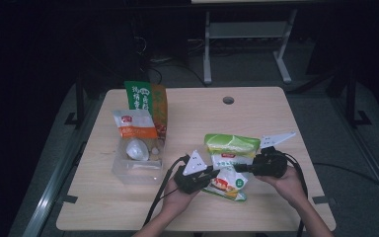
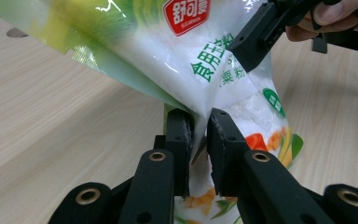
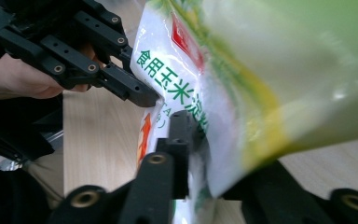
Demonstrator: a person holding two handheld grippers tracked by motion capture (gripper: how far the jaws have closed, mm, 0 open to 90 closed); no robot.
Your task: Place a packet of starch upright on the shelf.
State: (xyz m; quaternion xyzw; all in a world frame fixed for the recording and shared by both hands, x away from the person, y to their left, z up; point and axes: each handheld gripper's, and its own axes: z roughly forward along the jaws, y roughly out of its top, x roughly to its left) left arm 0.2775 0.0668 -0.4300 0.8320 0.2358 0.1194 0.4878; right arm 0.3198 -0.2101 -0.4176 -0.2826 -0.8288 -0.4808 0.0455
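Both tongs (image 2: 199, 140) (image 3: 200, 140) clamped on starch bag (image 1: 229, 163)

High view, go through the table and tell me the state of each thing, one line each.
Starch bag: sealed, lifted and tilted, pinched from both sides.
Left gripper: shut on the starch bag's edge.
Right gripper: shut on the starch bag.
Clear plastic bin: open-topped, upright, holding packets.
Green and orange packet: sealed, standing in the bin.
Orange and white bag: sealed, leaning in the bin.

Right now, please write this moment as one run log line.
left gripper: shut on starch bag | right gripper: shut on starch bag | bag: lifted over table
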